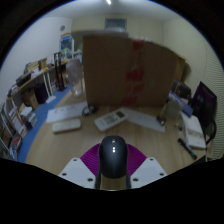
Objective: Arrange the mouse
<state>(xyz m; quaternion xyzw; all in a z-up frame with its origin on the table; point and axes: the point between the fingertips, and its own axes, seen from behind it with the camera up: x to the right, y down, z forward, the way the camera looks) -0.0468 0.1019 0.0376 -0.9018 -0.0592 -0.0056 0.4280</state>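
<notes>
Gripper view: the mouse sits at 6 o'clock, between the claw fingers, whose pads press its two flanks, so the claw is clenched on it above the wooden worktop. It looks light, rigid and smooth-shelled, likely slippery; the narrow side walls seem the best hold.

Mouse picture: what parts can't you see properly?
- The mouse, gripper view: its sides are covered by the fingers pressing on it, and its underside faces away.
- The white flat things on the wooden floor beyond the fingers: too small to tell what they are.
- The shelves: their contents are too small and blurred to name.
- Behind the big cardboard box: hidden by the box.
</notes>
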